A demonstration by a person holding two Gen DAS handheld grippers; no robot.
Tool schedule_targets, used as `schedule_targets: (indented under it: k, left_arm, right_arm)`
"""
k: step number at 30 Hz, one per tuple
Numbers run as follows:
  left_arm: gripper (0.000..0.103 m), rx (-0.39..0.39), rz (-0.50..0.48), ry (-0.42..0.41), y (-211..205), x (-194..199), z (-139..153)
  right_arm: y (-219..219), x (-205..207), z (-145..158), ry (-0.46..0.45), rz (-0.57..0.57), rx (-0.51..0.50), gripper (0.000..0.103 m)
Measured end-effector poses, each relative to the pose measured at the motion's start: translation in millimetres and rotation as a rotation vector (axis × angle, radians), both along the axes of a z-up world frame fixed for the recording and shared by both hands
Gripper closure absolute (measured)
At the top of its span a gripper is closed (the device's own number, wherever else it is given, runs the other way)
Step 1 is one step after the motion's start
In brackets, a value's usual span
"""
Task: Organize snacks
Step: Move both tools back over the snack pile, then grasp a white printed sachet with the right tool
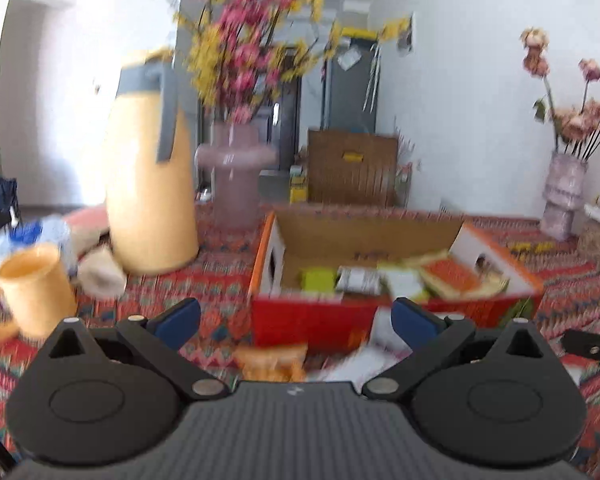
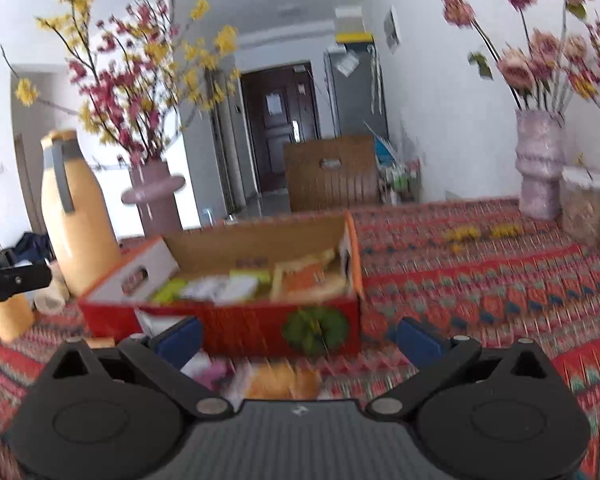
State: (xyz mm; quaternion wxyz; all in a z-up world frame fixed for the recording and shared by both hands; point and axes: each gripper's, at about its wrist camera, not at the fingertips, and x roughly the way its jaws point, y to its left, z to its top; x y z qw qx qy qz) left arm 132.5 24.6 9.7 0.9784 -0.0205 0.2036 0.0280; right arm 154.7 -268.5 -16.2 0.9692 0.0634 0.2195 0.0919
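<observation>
Both the left gripper (image 1: pixel 296 316) and right gripper (image 2: pixel 298 334) are spread wide, empty; the blurred orange snack packet (image 2: pixel 282 382), probably, lies just below the right one, before the red cardboard box (image 2: pixel 244 324).

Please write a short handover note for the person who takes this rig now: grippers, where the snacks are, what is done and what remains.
Left gripper: open, empty. Right gripper: open, empty.
Red cardboard box stands open on the patterned tablecloth; several snack packs already lie inside.
Left: an orange packet and pale packets lie on the cloth in front of the box, probably next to go in. Frames are blurred, so counts are uncertain.
</observation>
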Motion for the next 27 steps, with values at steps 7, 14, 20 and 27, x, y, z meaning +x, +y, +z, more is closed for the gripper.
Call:
schedule_targets:
  k: [7,14,20,27]
  left_arm:
    - [0.000,-0.024,0.018,0.062,15,0,-40]
    - [0.000,-0.038,0.013,0.080,15,3,-43]
    - [0.000,-0.050,0.022,0.073,17,2,-43]
    - [0.000,-0.059,0.037,0.072,19,3,-42]
  right_arm:
    - [-16,-12,-35,0.083,-0.047,0.002,0.000]
    - [-24,-11,-45,0.051,-0.066,0.055,0.000]
    - [-24,-7,-47,0.073,-0.062,0.056,0.000]
    - [-25,-8,-47,0.074,-0.073,0.055,0.000]
